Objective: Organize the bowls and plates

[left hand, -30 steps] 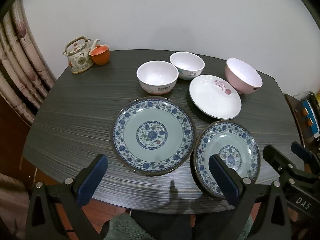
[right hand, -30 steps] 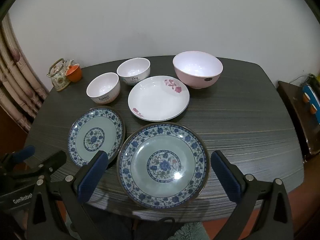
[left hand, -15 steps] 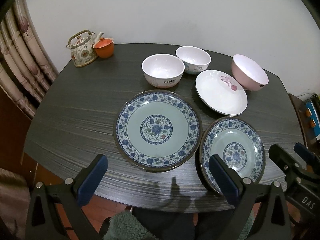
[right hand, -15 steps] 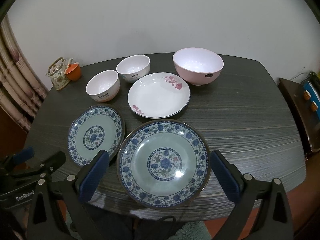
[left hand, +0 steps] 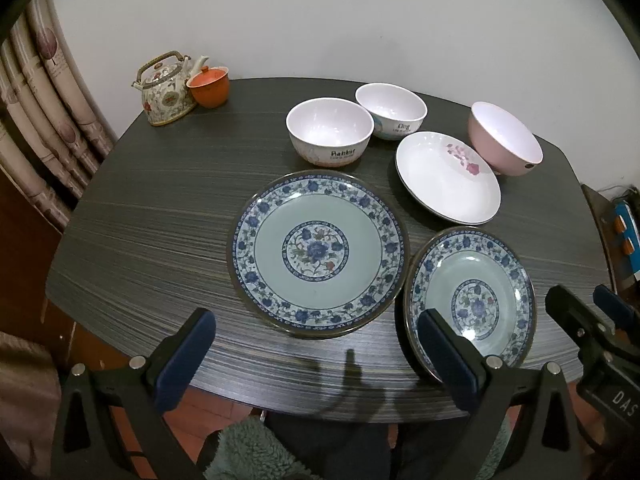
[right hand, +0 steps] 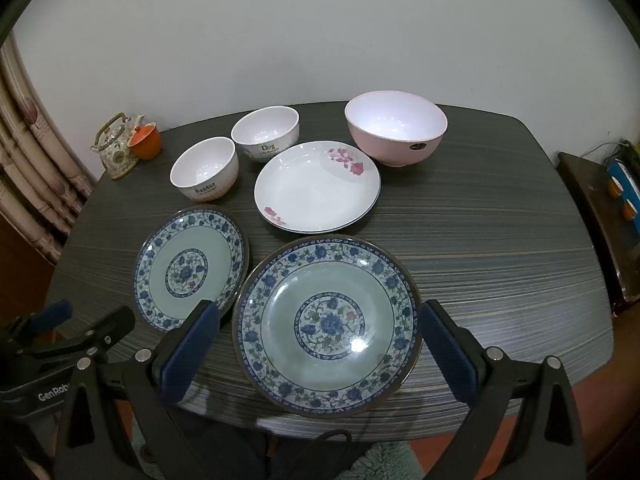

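Both pairs of jaws stand wide and hold nothing. The left gripper [left hand: 316, 354] sits at the bottom of its view, above the near table edge, with one blue-patterned plate [left hand: 318, 252] just beyond it. The right gripper [right hand: 320, 344] frames the second blue-patterned plate [right hand: 328, 326] at the lower centre of its view, jaws on either side of the rim but seemingly above it rather than touching.

Farther out, nothing looks stacked yet. In the right view the first blue plate lies at centre left, its rim almost meeting the second's. Behind them, mid-frame, is a white plate with pink flowers [right hand: 318, 188]. Two white bowls, one marked "Rabbit" [right hand: 204, 170] and one marked "Dog" [right hand: 266, 134], stand left of it, close together, and a pink bowl [right hand: 396, 134] stands at upper right. A teapot [right hand: 116, 146] and an orange cup [right hand: 146, 142] occupy the table's [right hand: 500, 248] far left corner.

As I judge it, the task has barely begun: all three plates and all three bowls lie singly, and every stacking step remains.
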### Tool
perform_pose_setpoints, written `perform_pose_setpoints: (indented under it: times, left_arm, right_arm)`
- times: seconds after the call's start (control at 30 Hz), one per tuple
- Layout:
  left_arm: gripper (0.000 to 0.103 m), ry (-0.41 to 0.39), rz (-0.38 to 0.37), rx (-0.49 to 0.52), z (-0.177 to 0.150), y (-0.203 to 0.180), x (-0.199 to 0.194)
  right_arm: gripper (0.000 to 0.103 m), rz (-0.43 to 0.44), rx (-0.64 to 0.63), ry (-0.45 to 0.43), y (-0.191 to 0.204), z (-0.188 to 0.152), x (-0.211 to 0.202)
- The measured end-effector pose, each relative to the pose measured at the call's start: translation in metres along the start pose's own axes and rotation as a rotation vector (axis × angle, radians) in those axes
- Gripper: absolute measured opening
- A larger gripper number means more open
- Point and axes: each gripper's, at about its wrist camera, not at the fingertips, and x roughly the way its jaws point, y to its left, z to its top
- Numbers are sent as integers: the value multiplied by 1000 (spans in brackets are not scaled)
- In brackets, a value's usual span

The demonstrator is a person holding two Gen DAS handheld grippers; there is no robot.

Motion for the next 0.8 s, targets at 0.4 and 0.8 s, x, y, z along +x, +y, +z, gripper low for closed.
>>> perform_pose_setpoints:
  times: [0.4, 0.8]
  left_arm:
    - [103, 18, 6, -1, -1, -1, 4]
    - [103, 22, 2, -2, -1, 1, 3]
  right_arm:
    - [99, 0, 7, 7, -1, -1, 2]
    - [98, 3, 1, 14, 0, 0, 3]
